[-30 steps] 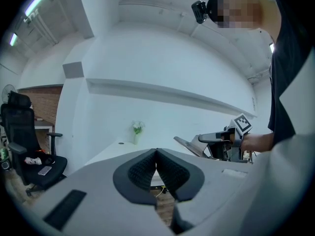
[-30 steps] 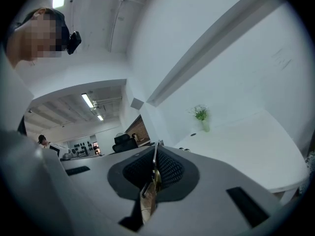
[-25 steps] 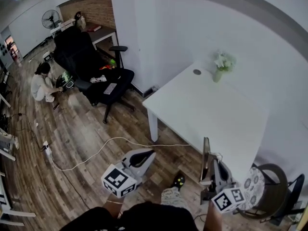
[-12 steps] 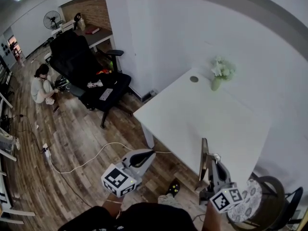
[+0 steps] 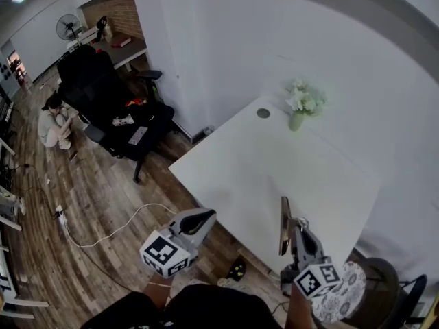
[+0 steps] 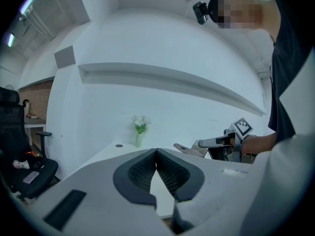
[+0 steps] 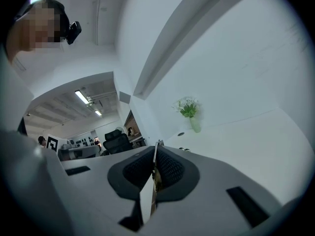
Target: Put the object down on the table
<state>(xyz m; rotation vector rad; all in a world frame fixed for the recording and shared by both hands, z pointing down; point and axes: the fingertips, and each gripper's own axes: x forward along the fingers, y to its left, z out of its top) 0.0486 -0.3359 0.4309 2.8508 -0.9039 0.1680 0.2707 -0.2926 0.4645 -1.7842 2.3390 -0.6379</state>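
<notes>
A white worktop (image 5: 274, 163) stands on a wooden floor (image 5: 103, 204). Over the worktop's near edge, the right hand-held gripper (image 5: 291, 233) is clamped on a thin board (image 5: 283, 219), held upright on its edge. Just off the same edge, the left hand-held gripper (image 5: 200, 218) has its jaws together, empty. A vase of flowers (image 5: 300, 105) stands at the worktop's far edge

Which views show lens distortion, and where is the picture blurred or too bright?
Head view: strong fisheye, the white table edges curve; light is even. Left gripper view: dark round corners; the shut fingers look soft, the flower vase sharper. Right gripper view: same dark corners; ceiling lamps glare slightly; the thin flat object between its fingers is blurred.
</notes>
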